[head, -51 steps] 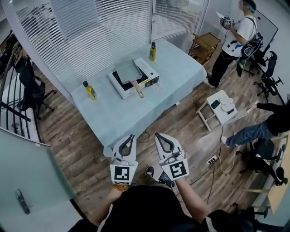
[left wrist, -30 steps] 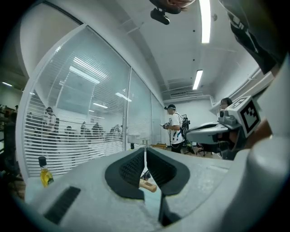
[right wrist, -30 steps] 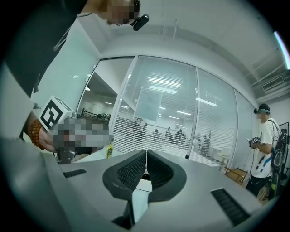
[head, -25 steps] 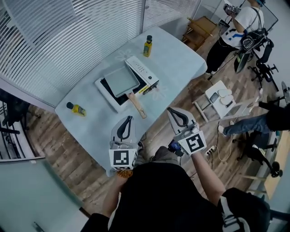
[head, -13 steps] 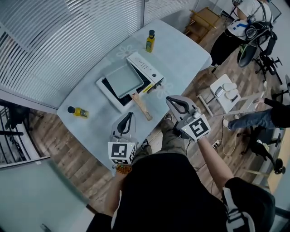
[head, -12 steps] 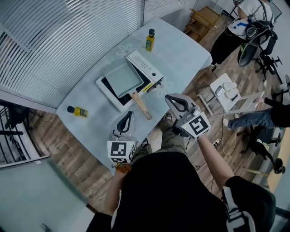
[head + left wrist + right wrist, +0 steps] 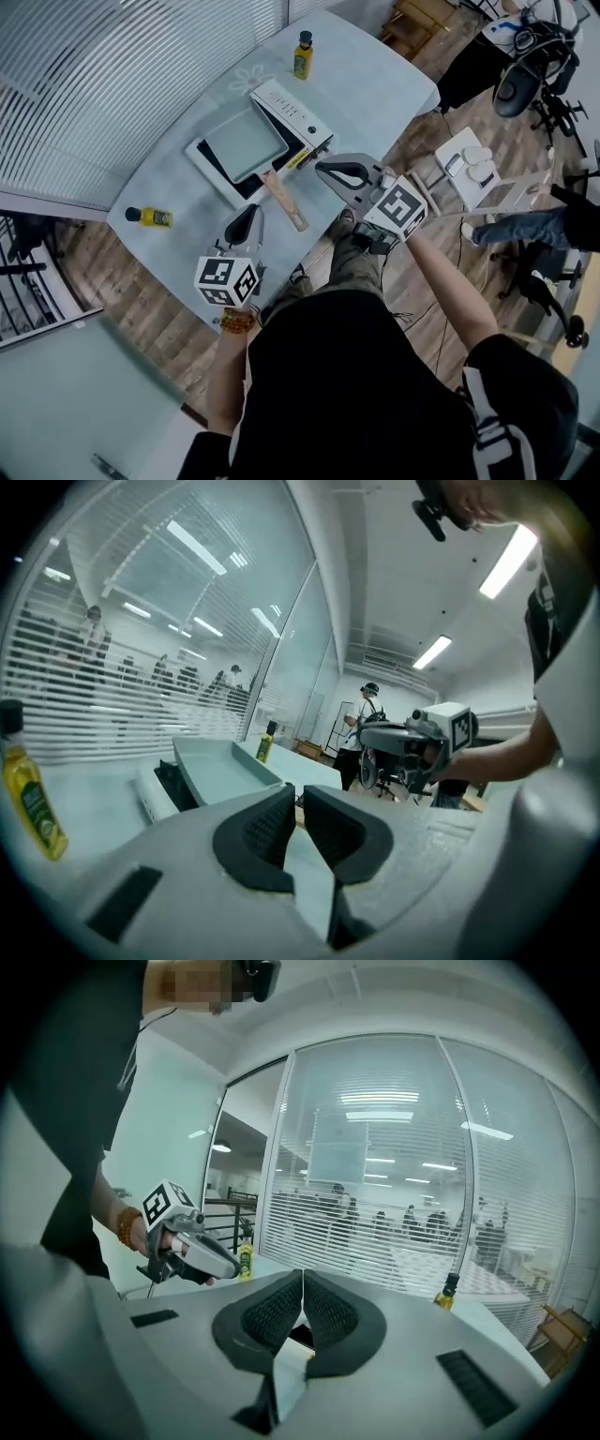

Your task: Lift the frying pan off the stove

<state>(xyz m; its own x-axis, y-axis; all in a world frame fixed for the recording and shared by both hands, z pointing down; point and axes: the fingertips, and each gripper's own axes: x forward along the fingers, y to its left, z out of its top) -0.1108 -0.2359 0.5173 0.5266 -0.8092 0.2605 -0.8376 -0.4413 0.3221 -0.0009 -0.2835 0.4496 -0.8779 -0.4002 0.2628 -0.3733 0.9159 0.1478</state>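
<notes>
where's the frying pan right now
In the head view, the frying pan sits on the stove, upper middle of the table. Its wooden handle points back toward the person.

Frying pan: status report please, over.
Shut, empty: left gripper, right gripper. The frying pan sits on stove, untouched. Nothing blocks its handle.

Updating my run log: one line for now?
left gripper: shut, empty | right gripper: shut, empty | frying pan: on stove, untouched
</notes>
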